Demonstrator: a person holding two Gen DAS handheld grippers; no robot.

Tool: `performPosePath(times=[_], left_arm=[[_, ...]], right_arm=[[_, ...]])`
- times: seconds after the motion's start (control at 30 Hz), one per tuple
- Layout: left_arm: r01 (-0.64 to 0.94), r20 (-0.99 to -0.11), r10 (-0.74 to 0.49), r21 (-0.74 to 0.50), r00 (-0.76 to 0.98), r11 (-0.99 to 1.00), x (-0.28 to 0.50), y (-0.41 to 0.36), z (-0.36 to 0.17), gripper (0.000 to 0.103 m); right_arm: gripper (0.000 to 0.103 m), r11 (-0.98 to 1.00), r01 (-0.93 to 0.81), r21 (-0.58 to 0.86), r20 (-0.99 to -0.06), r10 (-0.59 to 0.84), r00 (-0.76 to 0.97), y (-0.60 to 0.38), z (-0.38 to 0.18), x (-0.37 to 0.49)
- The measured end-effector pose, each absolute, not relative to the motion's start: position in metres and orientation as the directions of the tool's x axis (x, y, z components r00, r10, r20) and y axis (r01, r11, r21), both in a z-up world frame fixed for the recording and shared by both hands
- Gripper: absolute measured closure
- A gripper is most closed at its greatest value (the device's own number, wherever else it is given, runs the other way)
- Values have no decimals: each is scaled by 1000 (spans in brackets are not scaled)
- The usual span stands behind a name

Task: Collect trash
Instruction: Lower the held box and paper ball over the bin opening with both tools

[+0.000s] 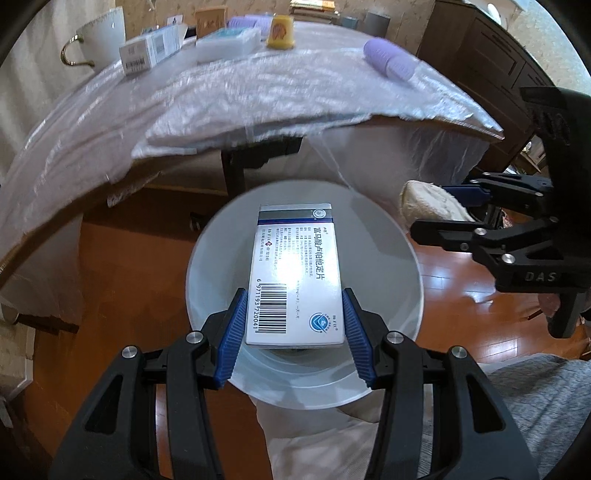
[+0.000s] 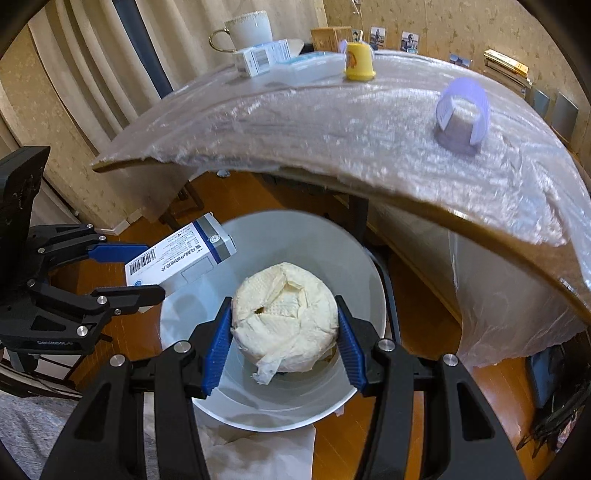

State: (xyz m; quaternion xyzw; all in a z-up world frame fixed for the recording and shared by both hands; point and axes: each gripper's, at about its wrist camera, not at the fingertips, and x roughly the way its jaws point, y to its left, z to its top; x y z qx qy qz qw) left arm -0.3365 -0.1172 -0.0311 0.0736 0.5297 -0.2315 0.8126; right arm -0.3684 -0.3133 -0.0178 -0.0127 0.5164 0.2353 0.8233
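Note:
My left gripper (image 1: pixel 293 325) is shut on a white medicine box (image 1: pixel 295 273) with a barcode, held above the open white trash bin (image 1: pixel 391 236). The box also shows in the right wrist view (image 2: pixel 181 254), over the bin's left rim. My right gripper (image 2: pixel 284 339) is shut on a crumpled wad of white tissue (image 2: pixel 284 317), held over the bin (image 2: pixel 295 236). In the left wrist view the right gripper (image 1: pixel 447 221) with the tissue (image 1: pixel 428 201) is at the bin's right side.
A table (image 2: pixel 332 122) covered in bubble wrap stands behind the bin. On it are a white cup (image 2: pixel 247 29), boxes (image 2: pixel 266 55), a yellow cup (image 2: pixel 360 61) and a purple container (image 2: pixel 461 114). The floor (image 1: pixel 129 258) is wooden.

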Motion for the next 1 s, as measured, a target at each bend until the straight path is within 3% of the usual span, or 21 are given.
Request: performPosePath(times=[1.0], left_arm=[[431,-946,-208,-83,250,898,-305,-127,-100,51]], right_arm=[[51,912,-372,171,-905,295,307,-283,-71,-347]])
